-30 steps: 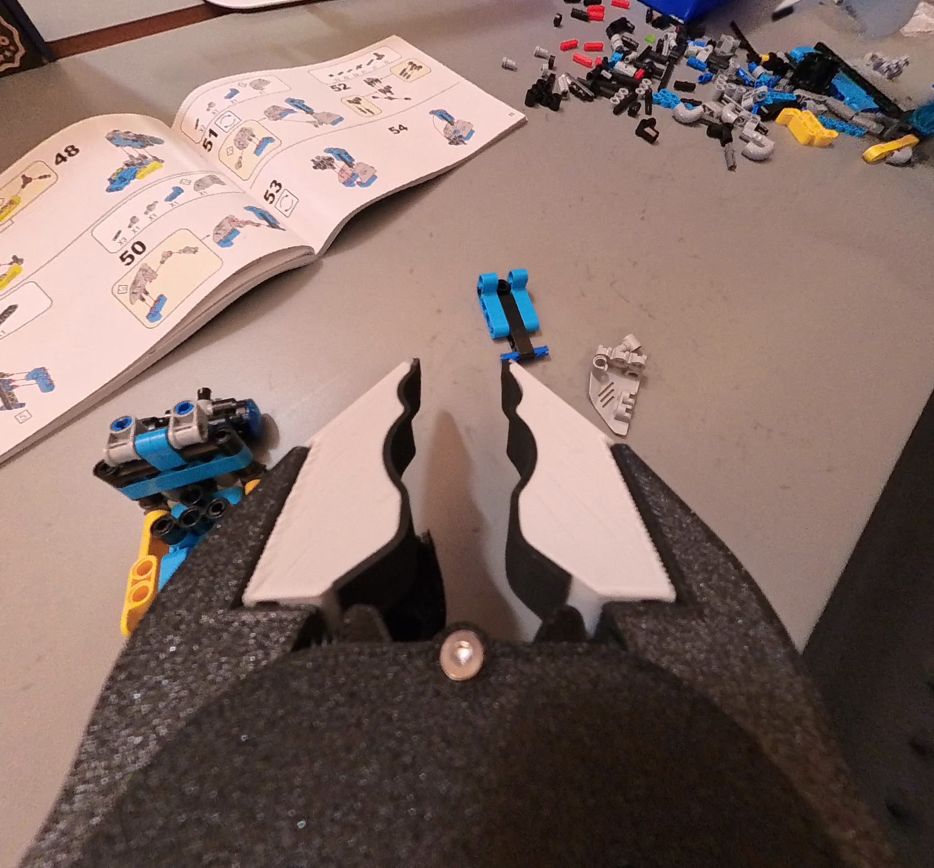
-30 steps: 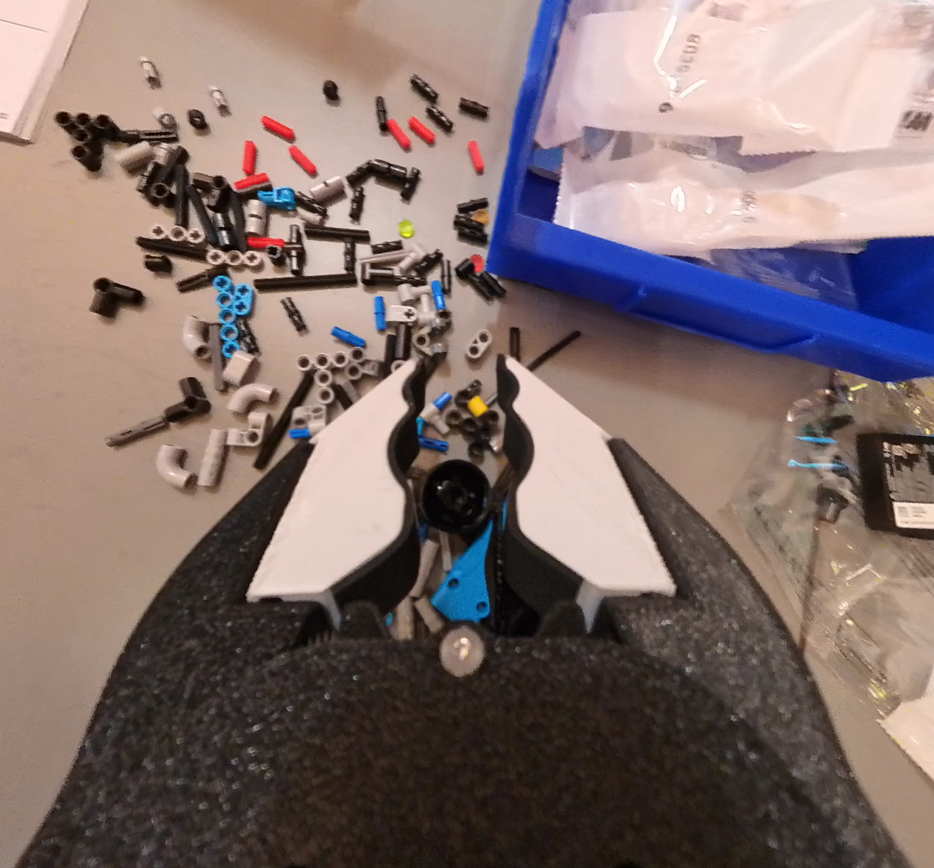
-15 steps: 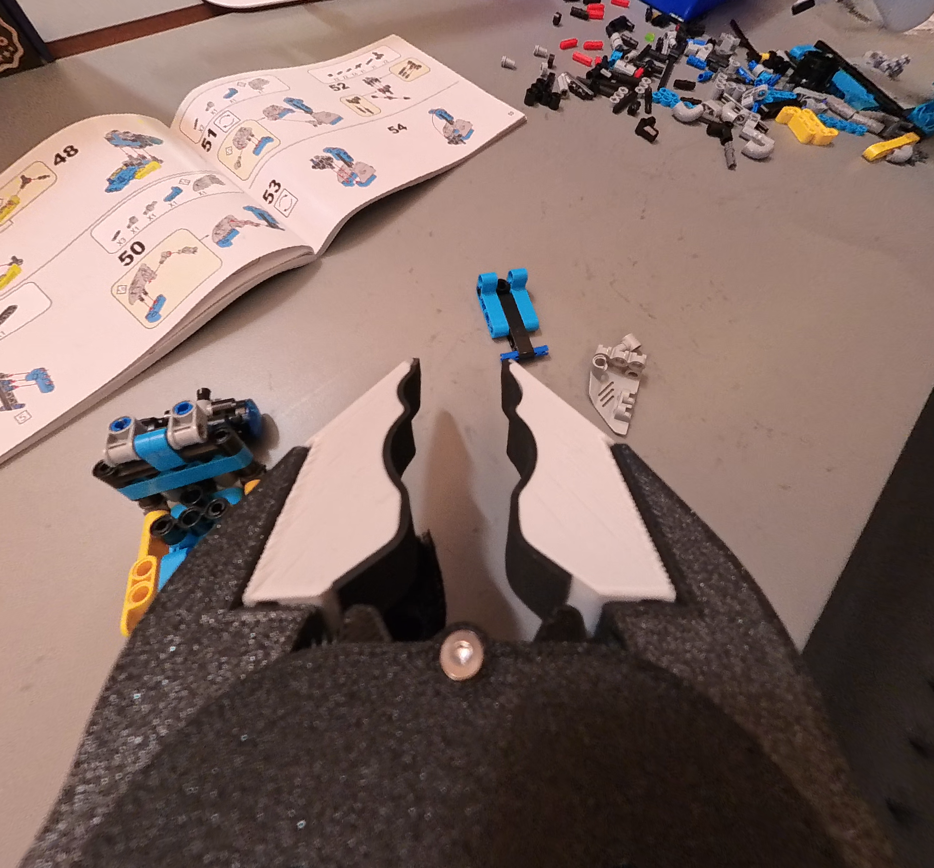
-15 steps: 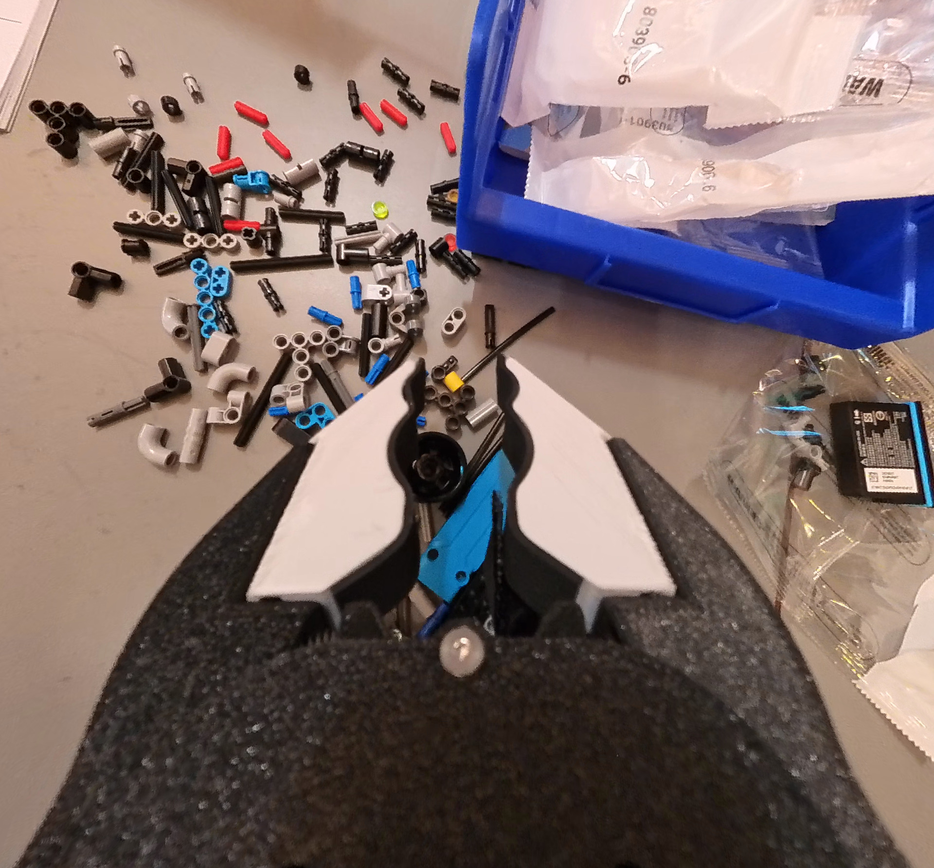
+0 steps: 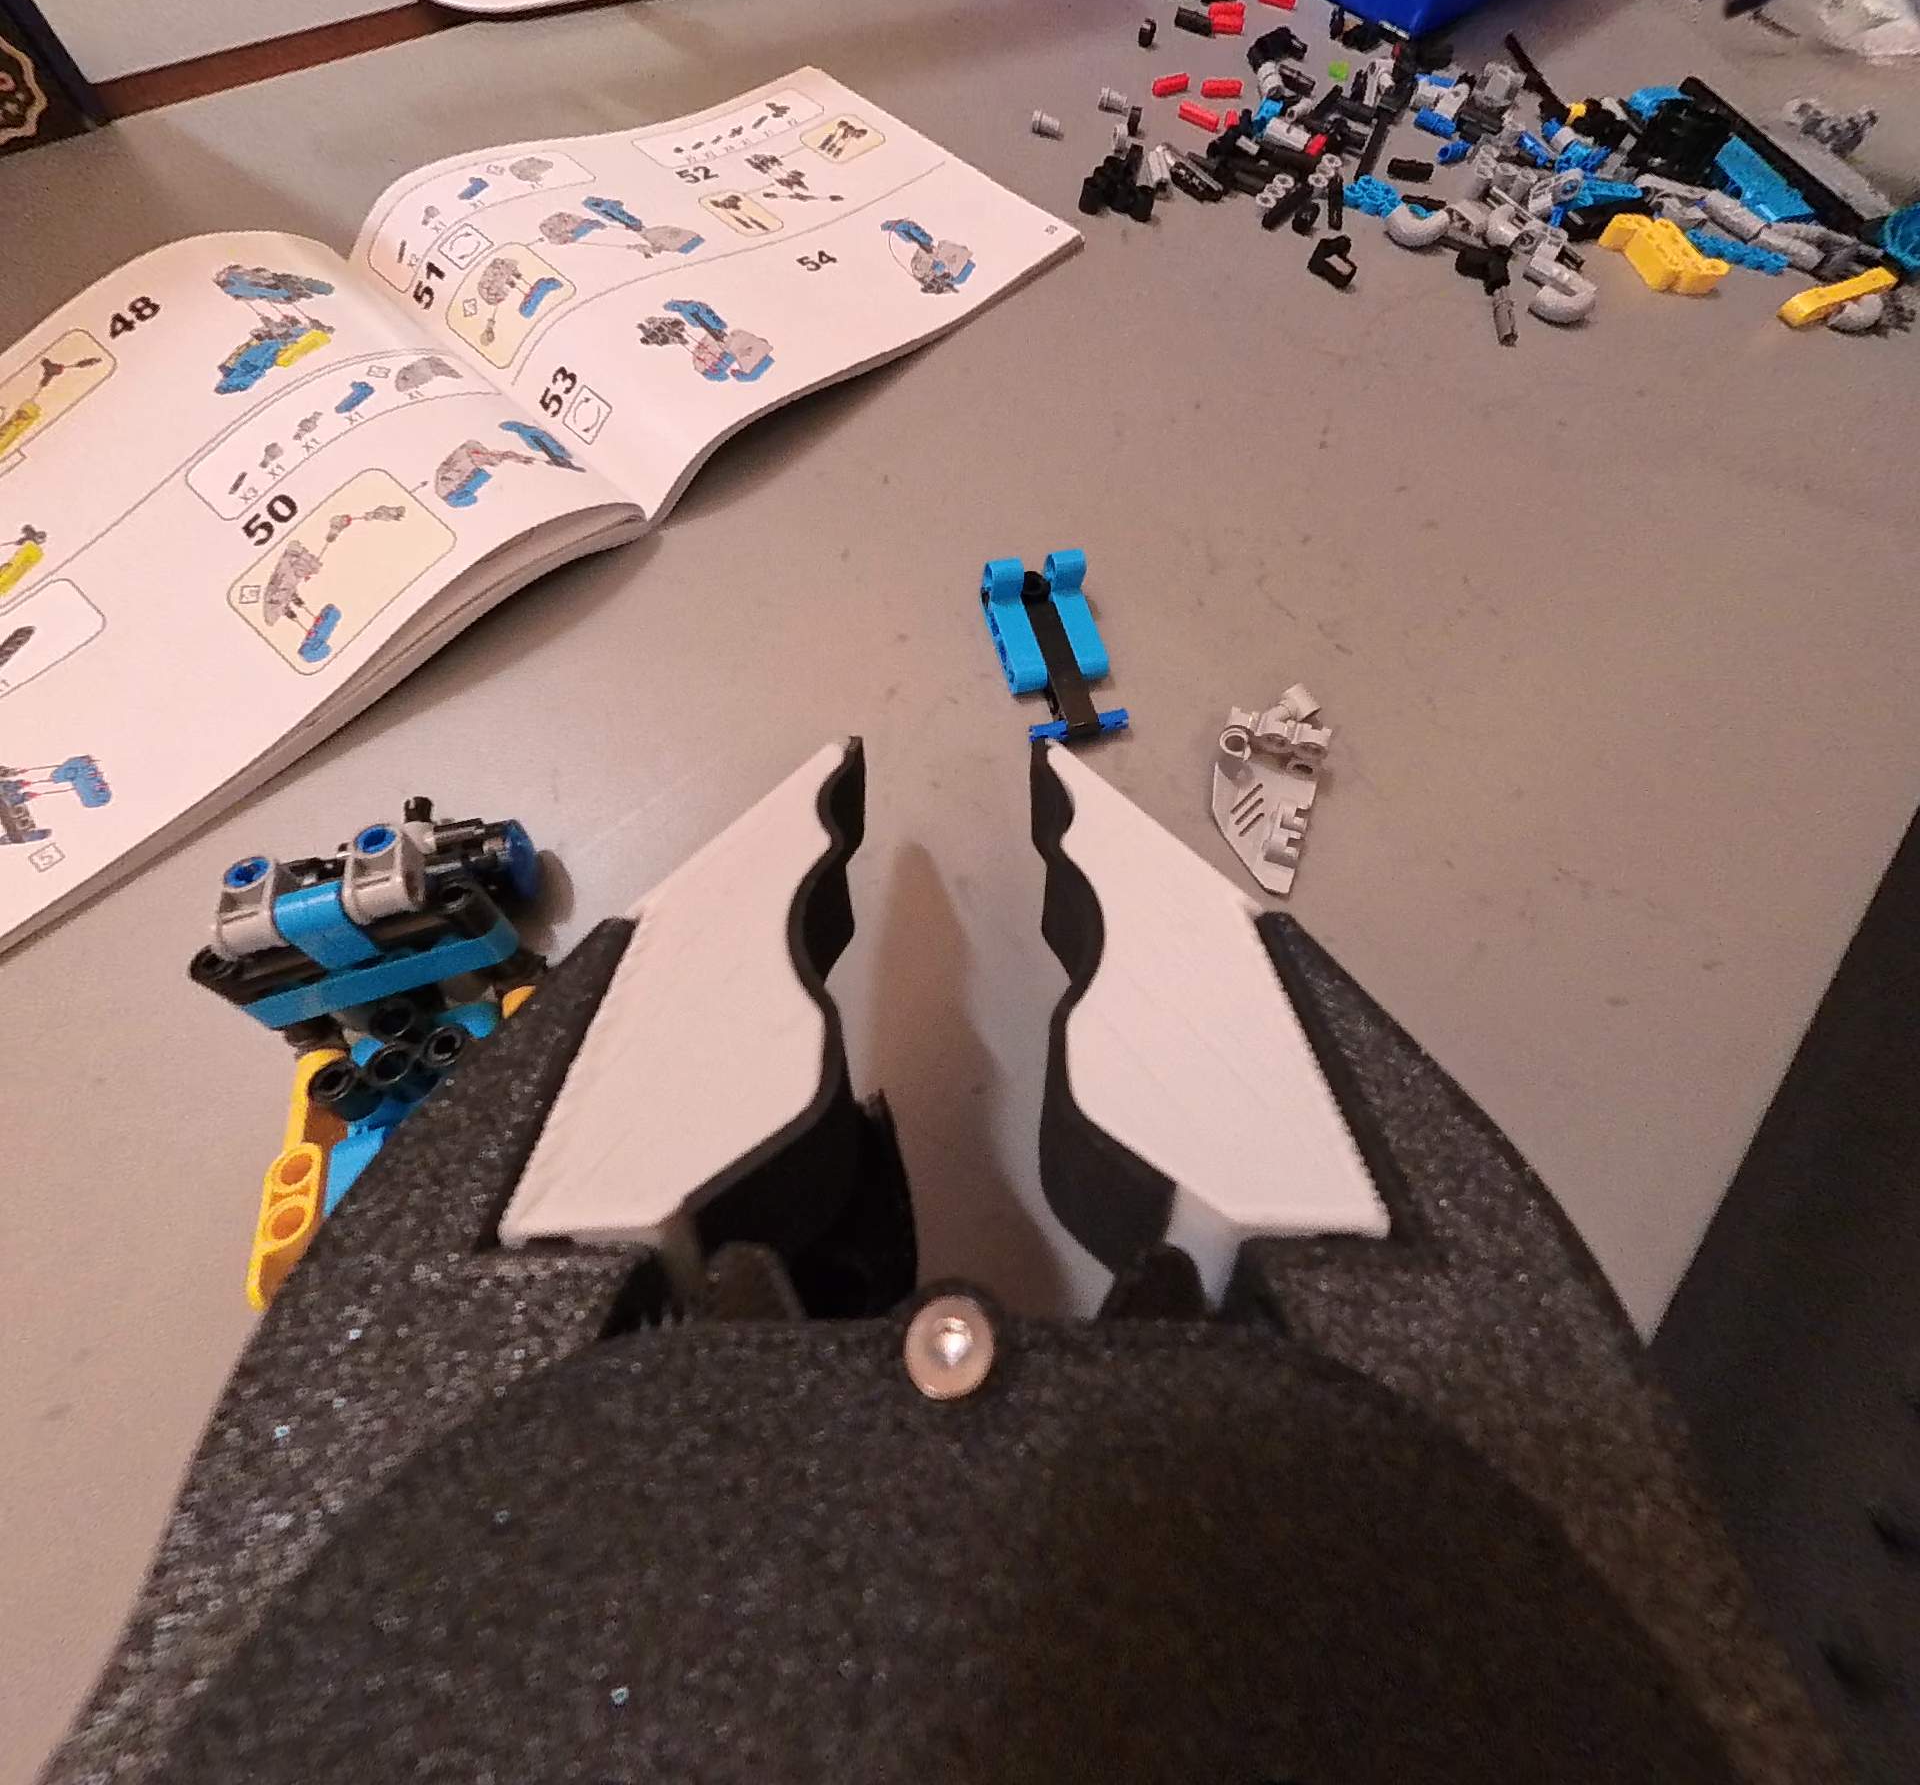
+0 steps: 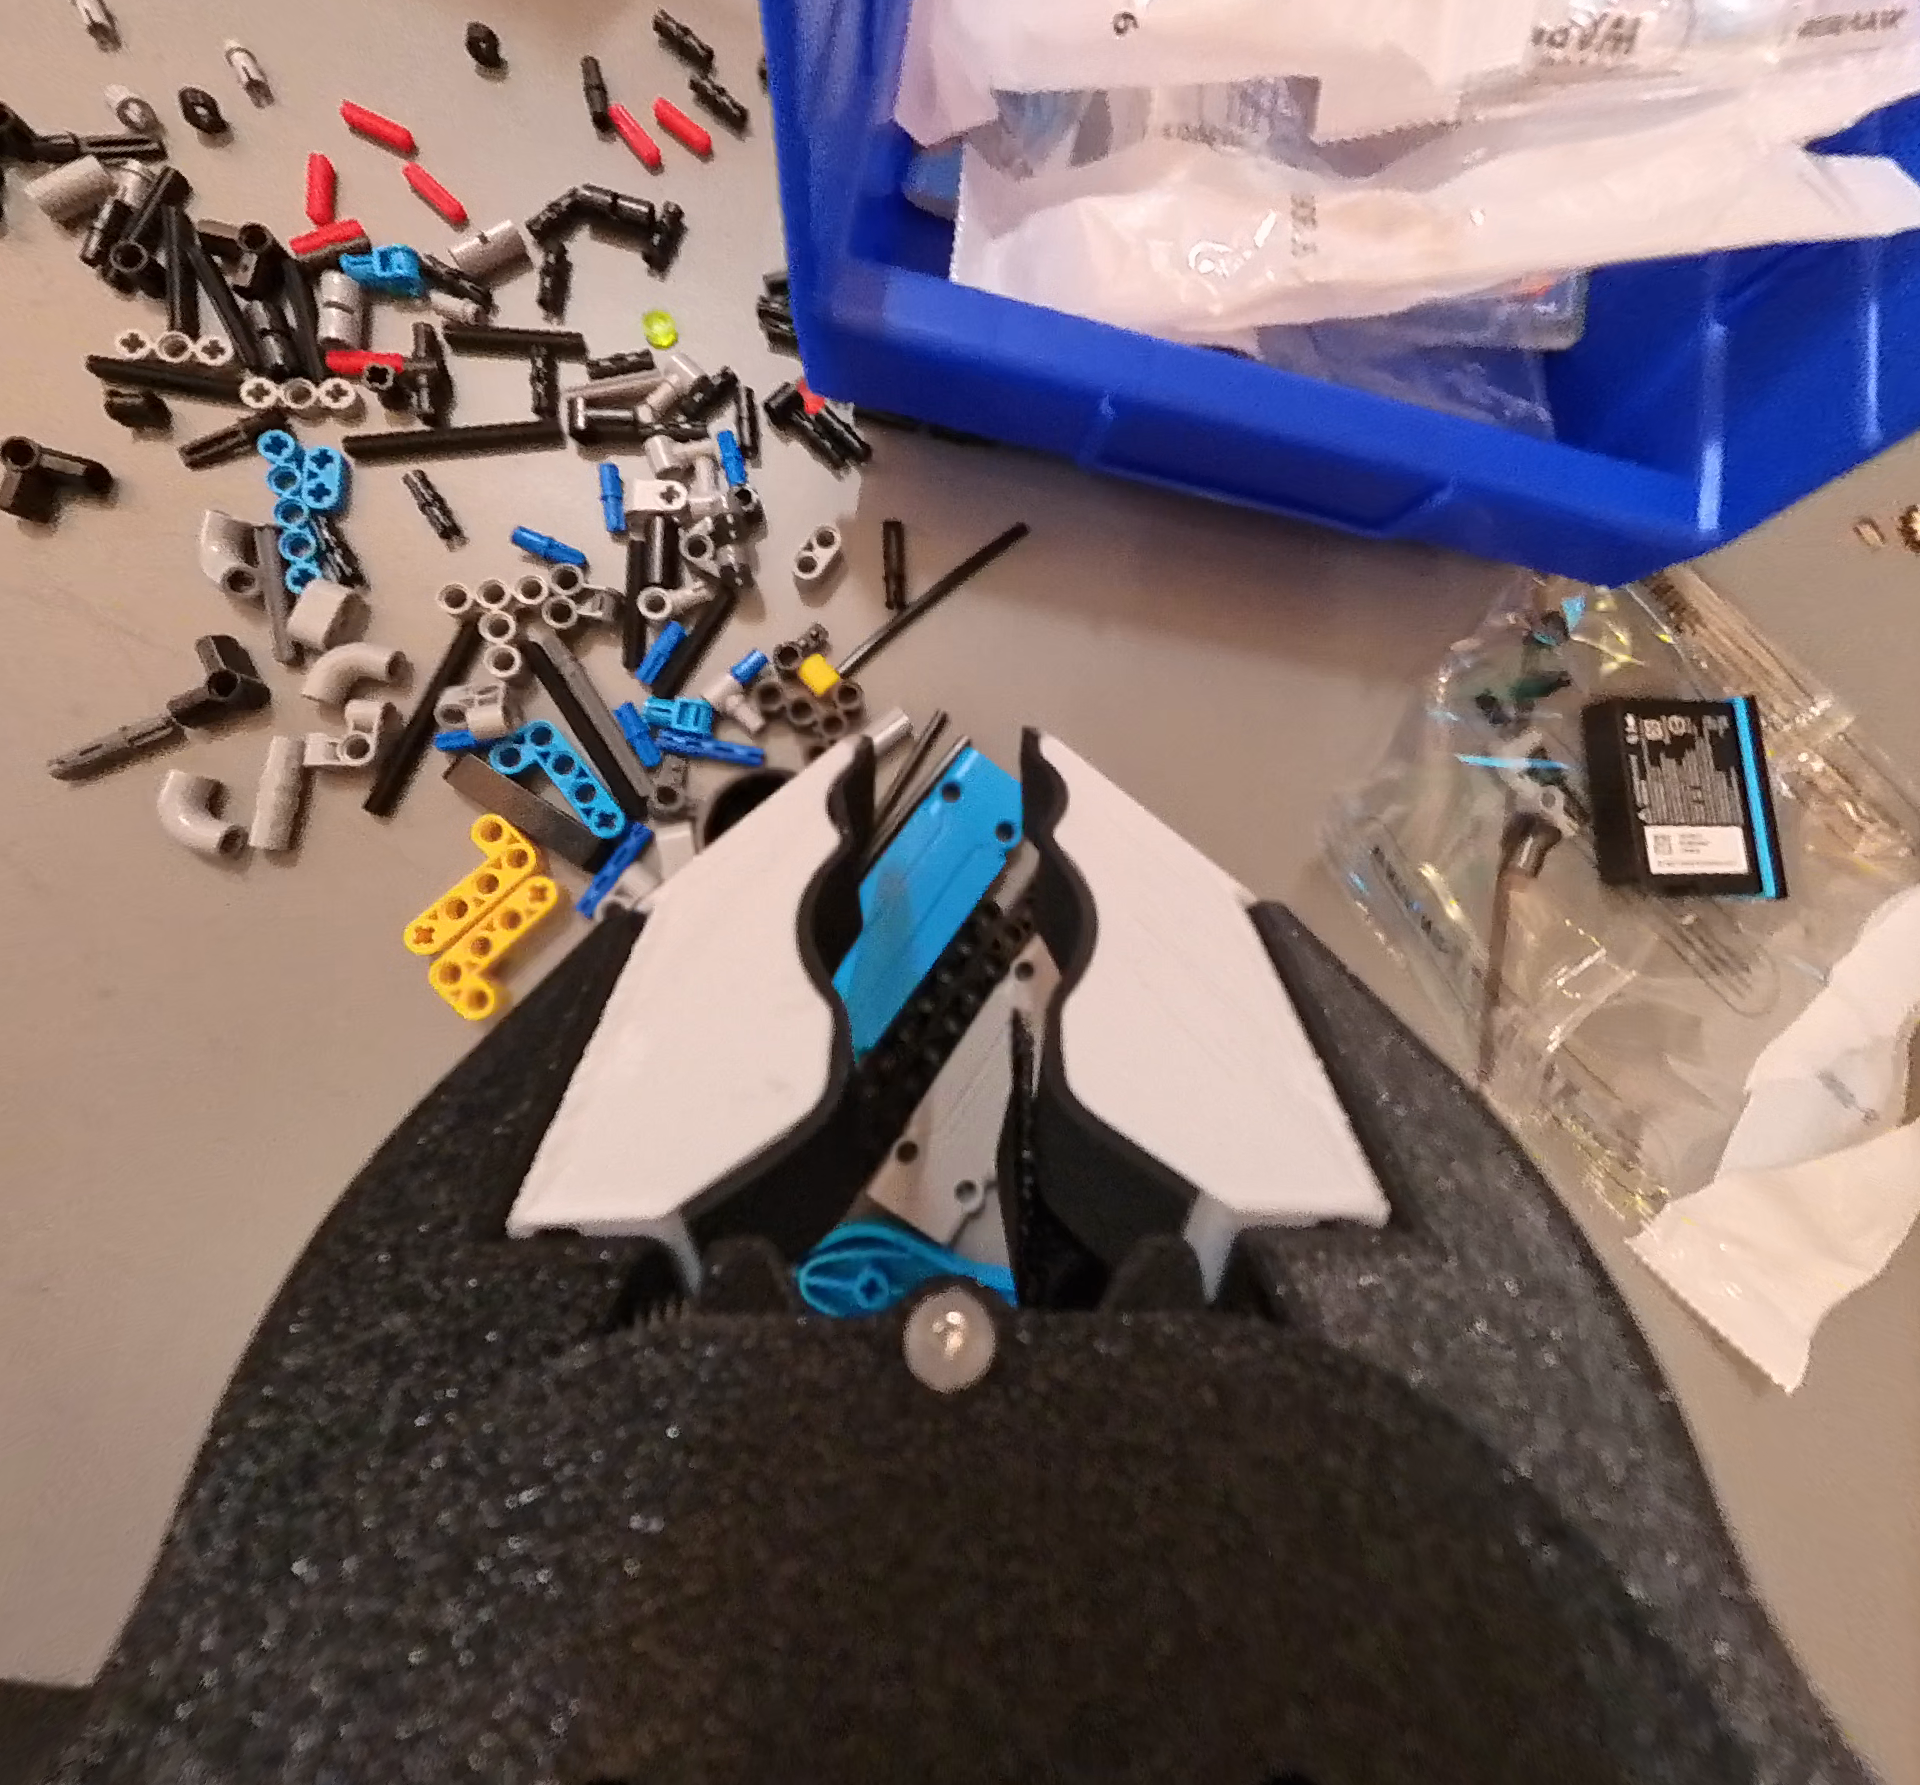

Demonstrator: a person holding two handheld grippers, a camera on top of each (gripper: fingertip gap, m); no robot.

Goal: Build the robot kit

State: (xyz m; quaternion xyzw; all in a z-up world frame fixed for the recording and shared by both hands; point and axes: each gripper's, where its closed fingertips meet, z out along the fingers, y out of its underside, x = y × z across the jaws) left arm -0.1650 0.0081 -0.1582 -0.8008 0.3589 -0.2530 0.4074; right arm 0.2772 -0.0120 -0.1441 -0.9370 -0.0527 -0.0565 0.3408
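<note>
Right gripper (image 6: 940, 748) has pulled back over the loose brick pile (image 6: 499, 530), jaws spread around nothing, above a blue flat panel (image 6: 930, 888) | left gripper (image 5: 945, 759) unmoved, spread, empty, tips just short of blue-and-black small assembly (image 5: 1044, 629) mid-table (image 5: 1455, 592) | blue plastic bin (image 6: 1195, 416) at far edge

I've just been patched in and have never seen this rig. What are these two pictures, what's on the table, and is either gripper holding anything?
A person holds two handheld grippers, each with a camera looking along its fingers. The left gripper, open and empty, hovers over a grey table, nearest a small blue-and-black brick piece, with an open instruction booklet and a blue-and-black partly built model to its left. The right gripper, also open, hangs above scattered small plastic building parts beside a blue plastic bin. It grips nothing.
</note>
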